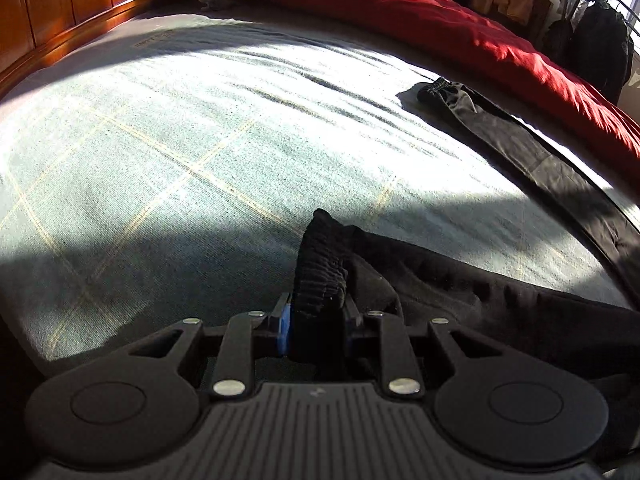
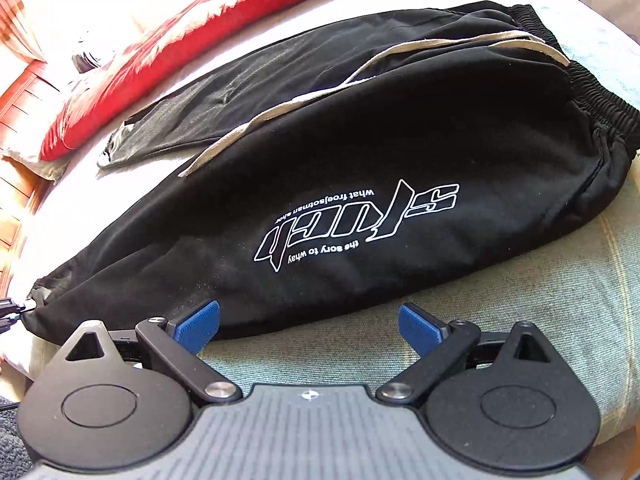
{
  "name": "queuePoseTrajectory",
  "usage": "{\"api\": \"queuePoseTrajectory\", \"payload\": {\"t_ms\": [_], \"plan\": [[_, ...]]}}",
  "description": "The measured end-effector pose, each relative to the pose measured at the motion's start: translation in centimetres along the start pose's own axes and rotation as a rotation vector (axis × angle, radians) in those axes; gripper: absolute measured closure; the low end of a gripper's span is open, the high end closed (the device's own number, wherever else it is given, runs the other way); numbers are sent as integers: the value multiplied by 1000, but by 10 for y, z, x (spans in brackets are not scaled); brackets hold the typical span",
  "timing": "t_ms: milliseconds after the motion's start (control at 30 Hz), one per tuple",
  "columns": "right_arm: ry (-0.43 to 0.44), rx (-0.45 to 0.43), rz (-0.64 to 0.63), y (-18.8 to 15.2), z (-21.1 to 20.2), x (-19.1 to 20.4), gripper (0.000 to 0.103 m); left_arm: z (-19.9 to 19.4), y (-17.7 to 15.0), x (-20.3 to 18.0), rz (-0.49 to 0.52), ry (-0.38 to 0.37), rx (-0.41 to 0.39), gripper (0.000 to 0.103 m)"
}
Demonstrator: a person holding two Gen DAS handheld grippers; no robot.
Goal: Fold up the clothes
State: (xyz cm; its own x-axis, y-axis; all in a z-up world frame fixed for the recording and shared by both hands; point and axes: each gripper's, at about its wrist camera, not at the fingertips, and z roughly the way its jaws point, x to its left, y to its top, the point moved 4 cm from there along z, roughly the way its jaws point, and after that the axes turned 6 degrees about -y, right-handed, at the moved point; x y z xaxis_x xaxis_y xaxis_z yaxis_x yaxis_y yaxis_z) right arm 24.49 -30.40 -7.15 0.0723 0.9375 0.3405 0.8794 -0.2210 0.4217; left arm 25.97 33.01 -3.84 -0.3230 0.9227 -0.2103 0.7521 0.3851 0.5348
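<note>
Black track pants (image 2: 360, 168) lie spread across a bed (image 1: 160, 184) as two hand-held tools work at them.

Nearest the left wrist camera, the left tool (image 1: 316, 320) is clenched on a ribbed elastic cuff (image 1: 320, 272) of the pants, the dark cloth bunched between its blue pads and trailing off to the right over the pale checked bedcover. Further off, the other leg's cuff (image 1: 438, 90) lies flat in sunlight, just beside a red quilt (image 1: 400, 4) along the far edge; a wooden headboard (image 1: 60, 4) stands at upper left. In the right wrist view, the right tool (image 2: 308, 326) hangs released, its blue pads wide apart and gripping nothing, at the near edge of the pants. Beyond it comes a white printed logo (image 2: 360, 224), then the gathered waistband (image 2: 600, 92) at right.
</note>
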Motion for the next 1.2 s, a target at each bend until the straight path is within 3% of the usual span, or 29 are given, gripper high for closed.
{"api": "queuePoseTrajectory", "payload": {"t_ms": [167,400,500,600,833,967,1033,1133,1200], "plan": [[-31,8,45,6,21,-7,16,15,1,-15,50,-9,23,80],[-74,-45,119,25,18,-25,16,30,2,-30,119,-18,42,78],[2,-67,265,8,18,-45,16,38,3,-30,114,-26,54,78],[117,-154,408,-2,22,-59,16,45,6,-32,116,-31,59,78],[267,-301,532,-1,40,-66,14,49,9,-38,138,-45,66,78],[338,-276,549,-23,36,-61,26,49,8,-34,121,-57,64,78],[348,-281,543,-26,38,-58,27,52,8,-35,126,-52,67,78],[317,-283,501,-7,46,-53,34,54,9,-41,152,-41,67,78],[271,-259,453,3,46,-49,48,50,8,-41,160,-42,62,78]]}}
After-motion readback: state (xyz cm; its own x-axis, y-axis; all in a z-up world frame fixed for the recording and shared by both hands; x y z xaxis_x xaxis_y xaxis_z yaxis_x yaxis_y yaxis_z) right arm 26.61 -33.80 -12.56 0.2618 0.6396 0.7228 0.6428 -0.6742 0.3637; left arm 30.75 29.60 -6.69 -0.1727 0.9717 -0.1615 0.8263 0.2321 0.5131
